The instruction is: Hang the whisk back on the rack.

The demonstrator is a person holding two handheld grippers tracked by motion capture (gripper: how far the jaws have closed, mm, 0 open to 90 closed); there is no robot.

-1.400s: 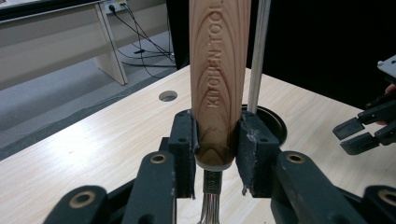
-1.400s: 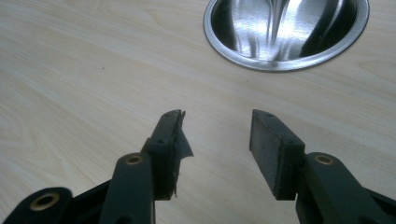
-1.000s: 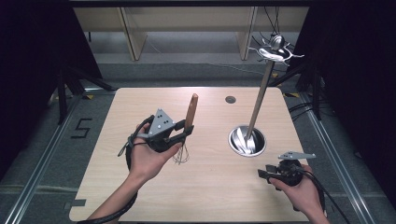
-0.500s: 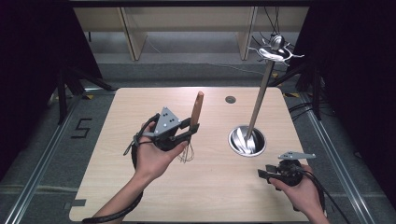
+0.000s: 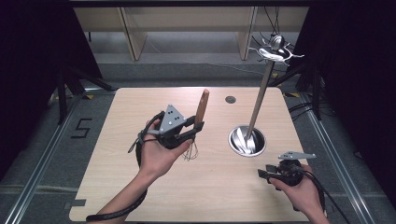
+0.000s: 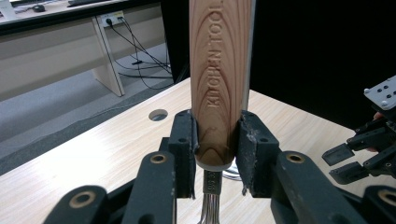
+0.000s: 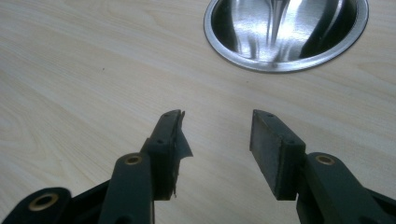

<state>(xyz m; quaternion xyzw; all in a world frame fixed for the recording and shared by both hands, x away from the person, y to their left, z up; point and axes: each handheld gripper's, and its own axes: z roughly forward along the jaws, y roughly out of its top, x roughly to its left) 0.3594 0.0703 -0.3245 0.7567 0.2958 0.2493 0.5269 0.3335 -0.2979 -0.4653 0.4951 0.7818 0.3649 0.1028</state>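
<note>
Clamping whisk handle [image 6: 219, 84] upright: left hand-held gripper [image 5: 189, 129] raised | right hand-held gripper [image 5: 267, 173] low, jaws apart

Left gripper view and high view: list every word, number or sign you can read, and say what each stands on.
"KITCHEN TOOL", running up the wooden handle of the whisk clamped in the left tongs; the wording is cut off at the top edge of the frame.
"5", marked on the floor left of the table.
The stamp on the whisk's metal neck is too small to read.
</note>
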